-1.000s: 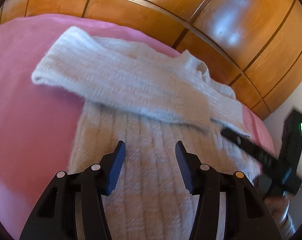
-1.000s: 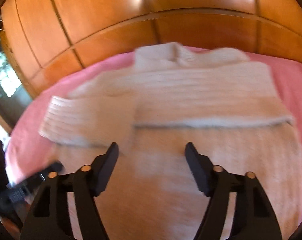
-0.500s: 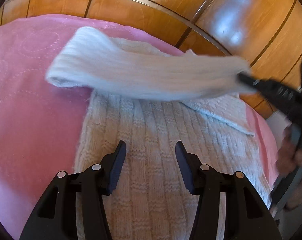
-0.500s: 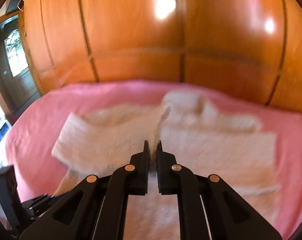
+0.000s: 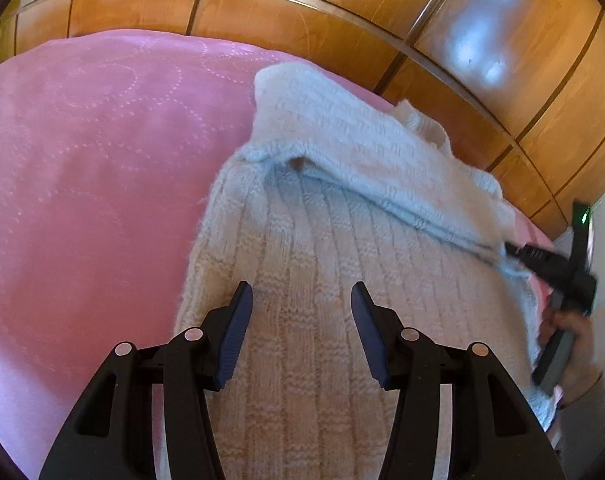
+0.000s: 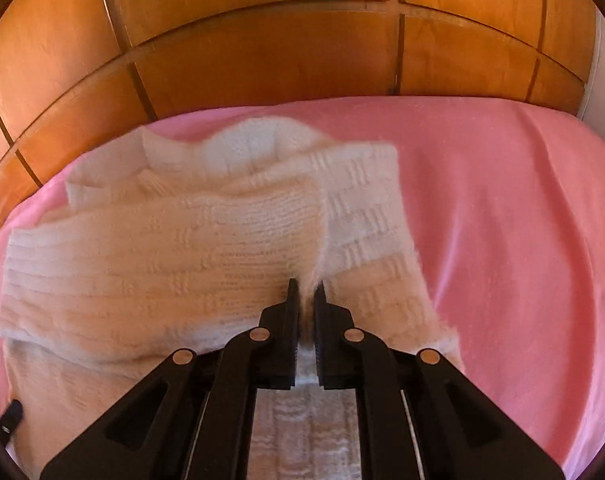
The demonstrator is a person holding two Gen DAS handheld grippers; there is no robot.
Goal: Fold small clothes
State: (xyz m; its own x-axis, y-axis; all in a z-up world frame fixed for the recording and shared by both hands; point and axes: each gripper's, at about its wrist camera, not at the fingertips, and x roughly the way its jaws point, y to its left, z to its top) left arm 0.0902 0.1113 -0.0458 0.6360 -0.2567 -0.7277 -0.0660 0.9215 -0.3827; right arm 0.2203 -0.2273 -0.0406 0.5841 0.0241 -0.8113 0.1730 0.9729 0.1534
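Now, left wrist view: the left gripper (image 5: pixel 301 334) stands half open and empty above the white knit sweater (image 5: pixel 322 340) on the pink bedspread (image 5: pixel 82 160). The sleeve (image 5: pixel 362 156), spread leftward a second ago, now runs to the right edge, held by the right gripper (image 5: pixel 514 250).

Right wrist view: the right gripper (image 6: pixel 306 292), wide apart a second ago, is clamped on the sleeve (image 6: pixel 162 256) at lower centre.

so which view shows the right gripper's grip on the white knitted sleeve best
The right wrist view: the right gripper is shut on the white knitted sleeve, fabric pinched between its fingers. The left wrist view shows it from the side, small and blurred, at the sleeve's end.
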